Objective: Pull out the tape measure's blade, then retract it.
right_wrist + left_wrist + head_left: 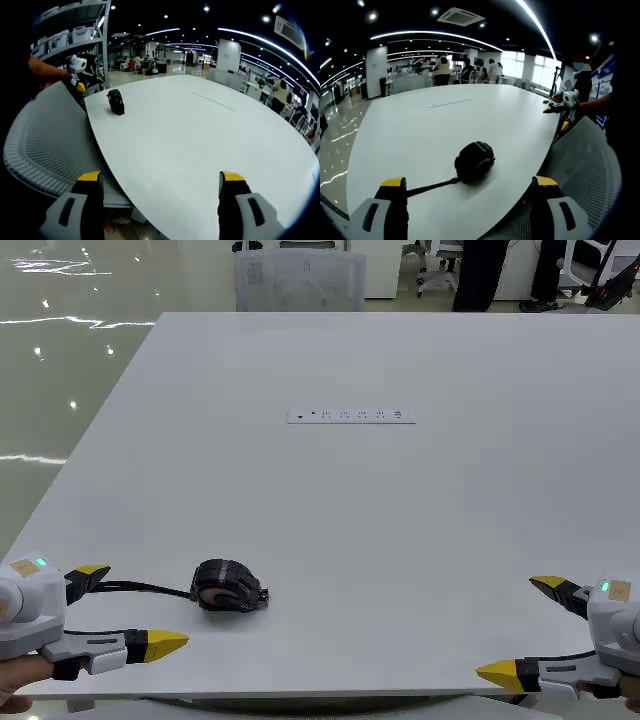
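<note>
While the left tongs (140,605) and right tongs (512,627) stand spread, the tape measure (228,585) lies crosswise, strap (140,588) pointing left.

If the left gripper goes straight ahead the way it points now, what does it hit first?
Most likely the tape measure, lying on the table just ahead of the left gripper. Its black strap trails back toward one jaw, so that may touch first.

I see bright even light from ceiling strips (539,27), glare on floor (55,335), fisheye bending at edges, focus sharp
</note>
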Demonstrator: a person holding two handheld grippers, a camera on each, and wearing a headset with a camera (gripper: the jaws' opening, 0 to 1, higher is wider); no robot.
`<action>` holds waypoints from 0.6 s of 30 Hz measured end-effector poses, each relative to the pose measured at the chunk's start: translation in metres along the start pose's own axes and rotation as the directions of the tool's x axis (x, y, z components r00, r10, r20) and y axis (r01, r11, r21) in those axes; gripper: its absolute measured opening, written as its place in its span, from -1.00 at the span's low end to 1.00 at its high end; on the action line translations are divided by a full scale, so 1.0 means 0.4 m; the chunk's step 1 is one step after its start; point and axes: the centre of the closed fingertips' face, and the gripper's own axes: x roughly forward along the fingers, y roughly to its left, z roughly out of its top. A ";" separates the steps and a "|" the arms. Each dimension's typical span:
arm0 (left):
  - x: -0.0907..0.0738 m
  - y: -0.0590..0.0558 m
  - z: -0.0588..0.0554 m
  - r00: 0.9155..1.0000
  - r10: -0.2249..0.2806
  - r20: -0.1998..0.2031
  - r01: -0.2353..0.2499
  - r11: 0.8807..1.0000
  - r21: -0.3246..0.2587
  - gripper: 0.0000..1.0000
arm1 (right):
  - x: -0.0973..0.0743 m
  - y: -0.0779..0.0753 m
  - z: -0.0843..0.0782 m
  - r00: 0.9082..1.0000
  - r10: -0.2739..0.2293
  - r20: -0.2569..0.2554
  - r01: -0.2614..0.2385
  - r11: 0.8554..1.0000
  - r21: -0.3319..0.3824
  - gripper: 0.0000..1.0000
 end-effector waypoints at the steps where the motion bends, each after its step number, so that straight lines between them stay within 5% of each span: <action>1: 0.000 -0.002 0.001 1.000 -0.002 0.001 0.002 1.000 0.002 1.00 | -0.001 -0.001 -0.001 1.000 0.001 0.001 -0.001 1.000 0.000 0.93; 18: -0.025 0.014 0.001 1.000 0.010 -0.003 -0.010 1.000 0.017 1.00 | -0.011 -0.015 0.007 1.000 -0.005 0.000 0.005 1.000 -0.021 0.97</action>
